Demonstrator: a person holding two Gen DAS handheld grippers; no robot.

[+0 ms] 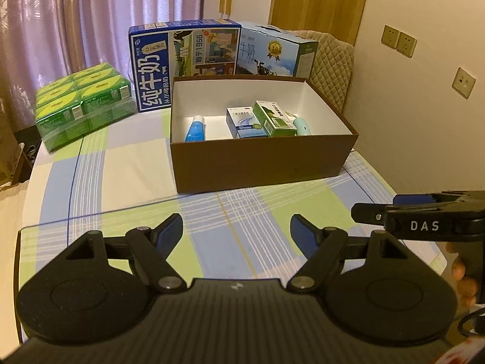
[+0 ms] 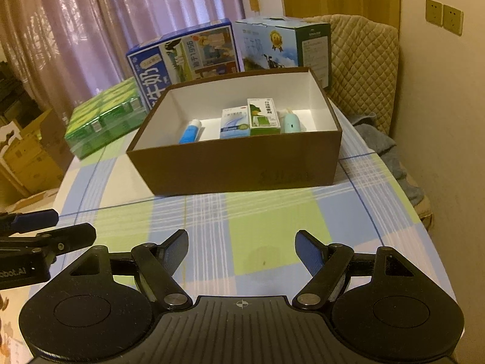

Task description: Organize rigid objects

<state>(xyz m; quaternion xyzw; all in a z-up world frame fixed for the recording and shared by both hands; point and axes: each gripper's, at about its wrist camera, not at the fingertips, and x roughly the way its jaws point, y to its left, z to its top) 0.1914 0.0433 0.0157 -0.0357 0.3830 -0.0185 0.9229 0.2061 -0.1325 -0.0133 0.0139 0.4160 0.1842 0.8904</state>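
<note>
Left gripper [image 1: 236, 232]: jaws spread, nothing between.
Right gripper [image 2: 241, 248]: jaws apart, empty.
Brown cardboard box with white inside [image 1: 263, 163]: on checked tablecloth [image 1: 121, 163], holding blue tube [image 1: 195, 129], two small cartons [image 1: 262, 119], pale teal bottle [image 1: 302, 126].
Right view only: grey cloth [image 2: 385, 148] beside quilted chair [image 2: 363, 69].
Hidden: items' lower parts behind box wall.

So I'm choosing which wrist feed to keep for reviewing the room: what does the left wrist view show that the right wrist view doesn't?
Only the left wrist view shows a third wall plate and the person's fingers under the right gripper. Only the right wrist view shows cardboard boxes on the floor and a grey cloth by the quilted chair. Both show the brown box holding four items, the green pack, two milk cartons and both grippers open and empty.
</note>
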